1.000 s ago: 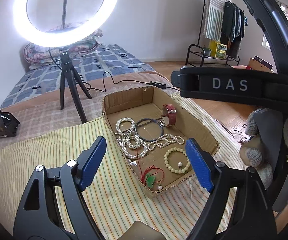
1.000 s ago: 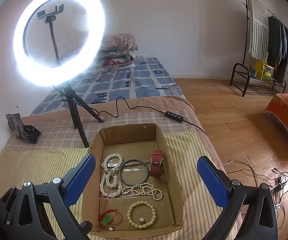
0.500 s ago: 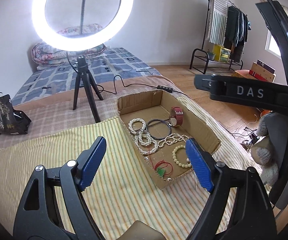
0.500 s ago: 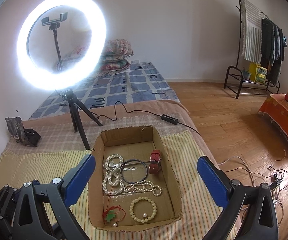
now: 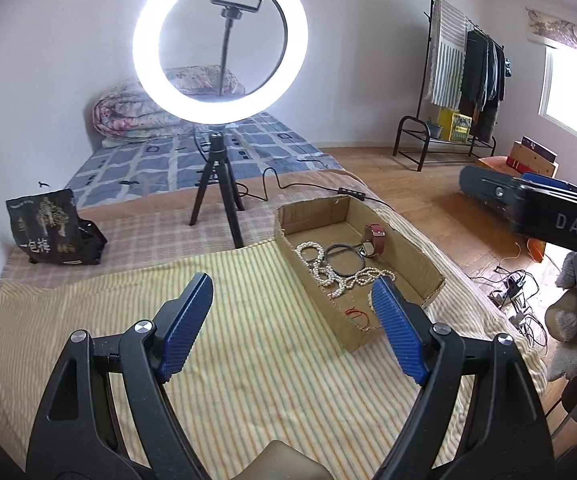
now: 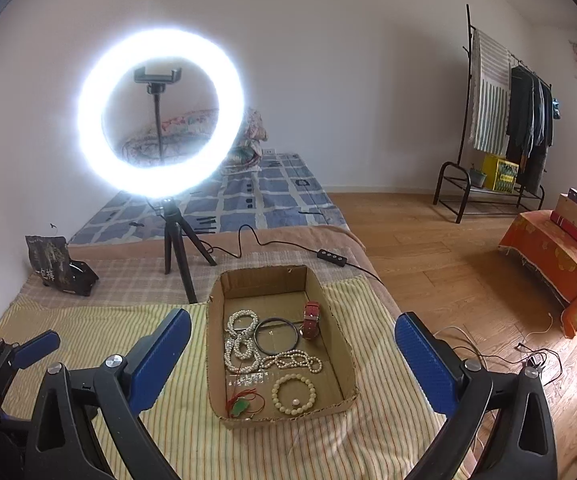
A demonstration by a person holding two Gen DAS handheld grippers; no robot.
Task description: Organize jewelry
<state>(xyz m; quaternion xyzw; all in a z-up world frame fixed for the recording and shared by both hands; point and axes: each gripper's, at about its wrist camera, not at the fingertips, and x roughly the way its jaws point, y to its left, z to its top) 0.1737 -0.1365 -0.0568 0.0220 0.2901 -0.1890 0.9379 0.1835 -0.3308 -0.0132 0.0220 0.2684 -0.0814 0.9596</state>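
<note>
My left gripper hangs over the striped cloth, jaws wide apart, nothing between them. Black bag far left, ring light on its tripod behind. Cardboard box sits on the bed, long axis running away from me toward the ring light. Inside it: pearl strands, dark ring, red watch at the far end, bead bracelet and red cord pendant at the near end. My right gripper straddles the box from above, jaws spread, empty.
</note>
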